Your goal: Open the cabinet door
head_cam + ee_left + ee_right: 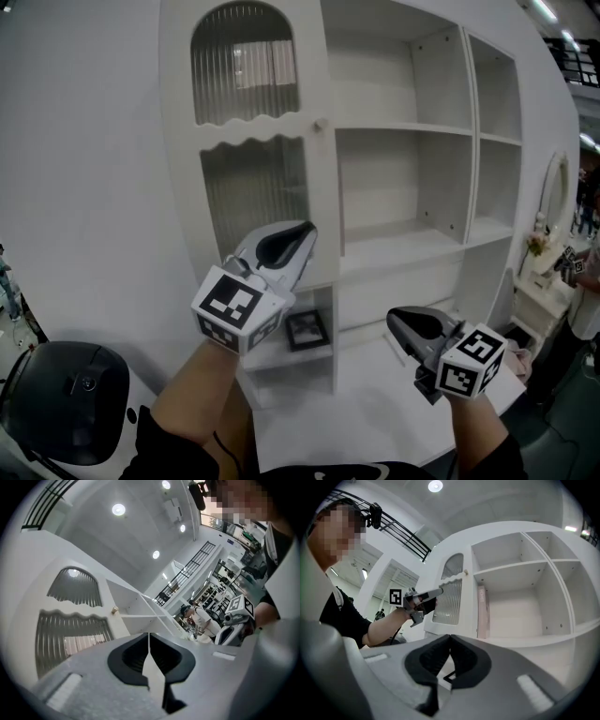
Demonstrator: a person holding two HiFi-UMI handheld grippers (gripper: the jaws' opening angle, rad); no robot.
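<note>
**Light:** bright, even and white, coming from overhead.

**Sources:**
- Round ceiling lamps [118,509] above the cabinet [136,606] in the left gripper view.
- A single lamp [435,485] above the cabinet in the right gripper view.
- Strip lights [544,11] above its right end in the head view.

**Glare:** the lamps burn out to plain white. The ribbed glass [246,61] in the cabinet's door carries a bright patch.

**Shadows:** soft-edged grey inside the cabinet's bays, deepest under each shelf. The room right of the cabinet is dimmer.

**Distortion:** both gripper views are fisheye, ringed in black, and the cabinet's shelves and uprights bow. The head view is milder, with the cabinet curving at its top.

**Focus:** the left gripper [149,634] and right gripper [450,637], below the cabinet in their own views, are soft. The cabinet is sharper.
</note>
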